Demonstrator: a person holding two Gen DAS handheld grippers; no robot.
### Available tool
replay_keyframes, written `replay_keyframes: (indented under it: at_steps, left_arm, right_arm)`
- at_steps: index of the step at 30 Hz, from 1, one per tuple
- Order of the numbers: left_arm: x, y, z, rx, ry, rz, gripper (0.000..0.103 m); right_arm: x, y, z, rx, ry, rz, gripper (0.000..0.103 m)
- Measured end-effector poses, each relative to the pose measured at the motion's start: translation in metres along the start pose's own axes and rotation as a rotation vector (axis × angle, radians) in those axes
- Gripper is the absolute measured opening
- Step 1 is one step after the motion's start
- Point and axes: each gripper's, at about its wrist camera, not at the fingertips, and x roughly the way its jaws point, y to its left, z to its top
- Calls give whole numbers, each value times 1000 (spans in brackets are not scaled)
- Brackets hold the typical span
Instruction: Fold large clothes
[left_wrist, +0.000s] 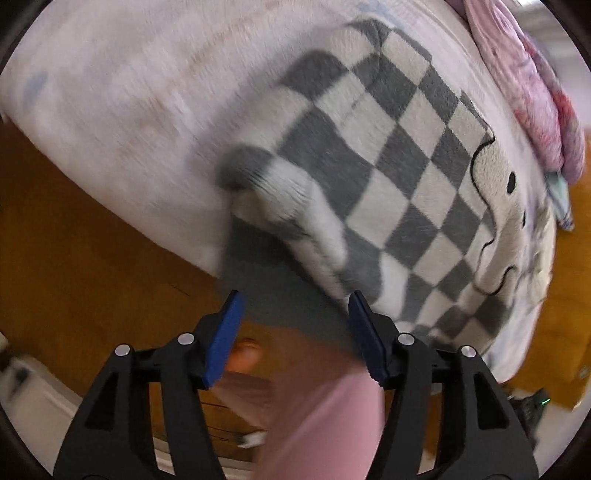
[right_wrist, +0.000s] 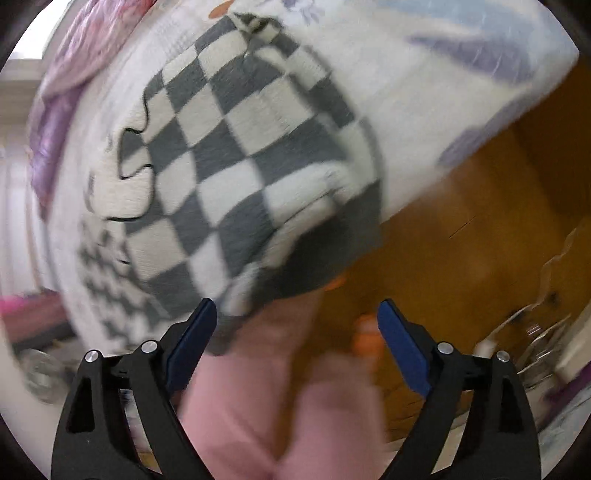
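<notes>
A grey-and-white checkered fleece garment (left_wrist: 388, 166) with a cartoon face lies folded on a pale bed cover (left_wrist: 110, 110); its near edge hangs over the side of the bed. My left gripper (left_wrist: 295, 314) points down just below that edge, jaws open, nothing between them. In the right wrist view the same garment (right_wrist: 229, 155) lies ahead and to the left. My right gripper (right_wrist: 297, 314) is open wide below the garment's hanging corner, with no pad touching cloth. Both views are blurred.
An orange-brown wooden floor (left_wrist: 92, 266) runs beside the bed. A person's pink trouser legs (right_wrist: 280, 413) and a foot (left_wrist: 245, 354) show under the grippers. A pink-purple quilt (left_wrist: 532, 88) lies at the back of the bed. Metal racks (right_wrist: 535, 339) stand at the right.
</notes>
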Motion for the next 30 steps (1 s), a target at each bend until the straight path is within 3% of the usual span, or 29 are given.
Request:
replay_keyframes:
  at_steps: [1, 2, 3, 4, 5, 6, 10, 12, 15, 17, 18, 19, 20, 21, 22, 23, 26, 30]
  left_arm:
    - [7, -1, 0, -21, 13, -25, 61]
    - [14, -4, 1, -44, 13, -45, 52]
    - [19, -6, 4, -71, -15, -63, 38]
    - [24, -9, 7, -91, -28, -70, 15]
    - [31, -12, 10, -110, -15, -50, 14]
    - [32, -15, 15, -108, -4, -19, 13]
    - [6, -27, 10, 11, -46, 85, 13]
    - [-7, -15, 3, -19, -66, 109, 13]
    - [0, 7, 0, -79, -28, 107, 13]
    - [11, 6, 5, -62, -12, 107, 16]
    - [18, 0, 10, -32, 25, 161, 24]
    - [21, -9, 14, 9, 66, 216, 29]
    - [18, -16, 17, 58, 85, 248, 34]
    - [14, -25, 20, 101, 95, 267, 41]
    - [7, -34, 23, 161, 112, 297, 64]
    - [-1, -40, 26, 200, 120, 306, 77]
    - [-30, -45, 40, 214, 110, 262, 77]
    - [-53, -51, 77, 177, 60, 258, 77]
  right_arm:
    - [7, 3, 0, 8, 14, 27, 85]
    - [14, 8, 1, 14, 25, 41, 85]
    - [24, 16, 4, 14, 35, 60, 84]
    - [32, 21, 5, 12, 39, 75, 66]
    - [41, 26, 8, 9, 42, 86, 25]
    - [49, 28, 13, 10, 54, 84, 14]
    - [39, 52, 23, -65, 42, -107, 12]
    - [28, 54, 19, -133, 30, -218, 12]
    - [36, 36, 17, -116, 74, -266, 12]
    - [52, 31, 19, -135, 87, -293, 19]
    - [63, 31, 21, -161, 99, -341, 27]
    - [68, 32, 20, -167, 123, -384, 52]
    - [72, 33, 20, -160, 149, -447, 70]
    - [69, 34, 21, -143, 157, -497, 75]
    - [55, 35, 23, -115, 145, -507, 81]
    - [47, 35, 26, -101, 139, -502, 84]
    - [13, 31, 38, -38, 114, -476, 87]
    - [-29, 30, 86, 31, 29, -436, 90]
